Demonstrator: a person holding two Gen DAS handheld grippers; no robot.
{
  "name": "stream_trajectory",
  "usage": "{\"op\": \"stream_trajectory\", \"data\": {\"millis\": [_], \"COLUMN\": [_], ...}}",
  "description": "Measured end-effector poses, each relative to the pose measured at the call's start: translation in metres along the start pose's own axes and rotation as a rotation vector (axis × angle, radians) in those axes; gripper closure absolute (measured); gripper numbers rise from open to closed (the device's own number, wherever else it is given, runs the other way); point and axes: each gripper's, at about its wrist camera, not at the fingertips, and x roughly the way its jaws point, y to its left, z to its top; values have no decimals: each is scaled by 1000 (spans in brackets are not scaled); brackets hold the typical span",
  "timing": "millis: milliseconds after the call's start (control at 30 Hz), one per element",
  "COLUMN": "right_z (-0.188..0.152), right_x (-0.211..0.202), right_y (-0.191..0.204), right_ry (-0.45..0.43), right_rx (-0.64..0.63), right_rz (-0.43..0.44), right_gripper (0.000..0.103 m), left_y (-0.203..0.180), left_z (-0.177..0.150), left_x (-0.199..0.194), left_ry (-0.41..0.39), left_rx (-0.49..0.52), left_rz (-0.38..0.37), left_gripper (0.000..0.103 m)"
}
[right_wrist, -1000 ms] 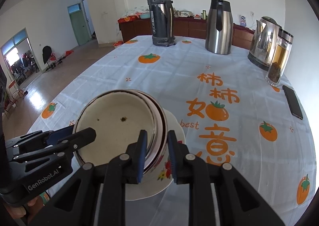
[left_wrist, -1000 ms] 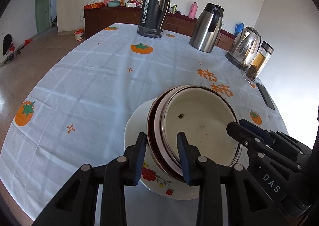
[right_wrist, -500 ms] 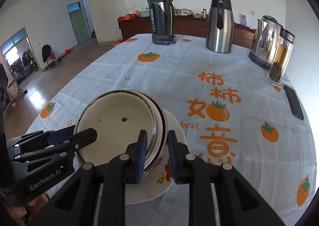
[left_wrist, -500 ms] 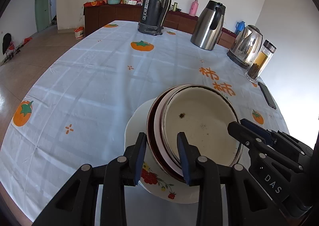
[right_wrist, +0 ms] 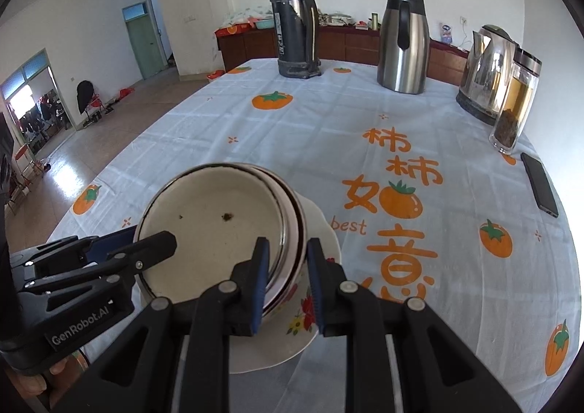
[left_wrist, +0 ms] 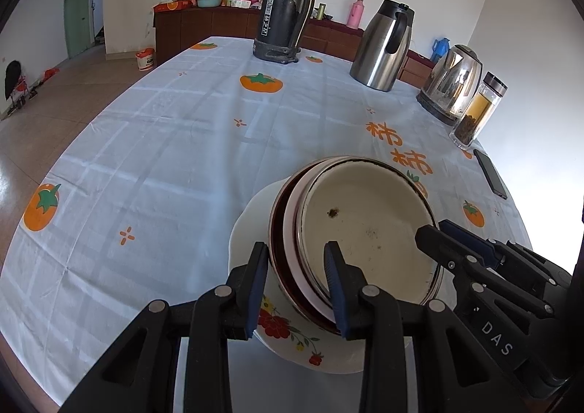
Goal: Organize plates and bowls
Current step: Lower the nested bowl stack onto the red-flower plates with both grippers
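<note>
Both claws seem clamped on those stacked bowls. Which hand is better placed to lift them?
Neither alone. The left gripper and right gripper each pinch opposite rims of the stacked bowls on the floral plate, so probably both together.

Black left gripper (left_wrist: 297,285), right gripper (right_wrist: 288,281): blue pads, silver screws, white lettering

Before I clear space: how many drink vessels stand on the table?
4, along the far edge: black flask, steel jug, kettle, tea bottle rightmost.
</note>
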Motion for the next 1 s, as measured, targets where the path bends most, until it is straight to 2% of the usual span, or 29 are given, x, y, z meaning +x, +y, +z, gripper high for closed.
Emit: {"op": "stream_trajectory", "data": {"millis": [800, 900, 933, 1000], "right_z": [-11, -12, -13, -16], "right_x": [3, 1, -3, -12], "right_y": [-6, -10, -10, -7], "right_ry": [-45, -67, -84, -117], "right_rx": [-4, 22, 19, 4], "right_rz": [18, 56, 64, 47], "right_gripper": [80, 74, 64, 59], "left_y": [-5, -8, -10, -12], "left_z": [-5, -7, -8, -11], "left_x": [-4, -5, -7, -13], "left_ry": [-49, -55, -59, -77], "left_rx": [30, 43, 52, 67], "left_rz": [10, 22, 22, 18], "left_gripper": [68, 61, 58, 52]}}
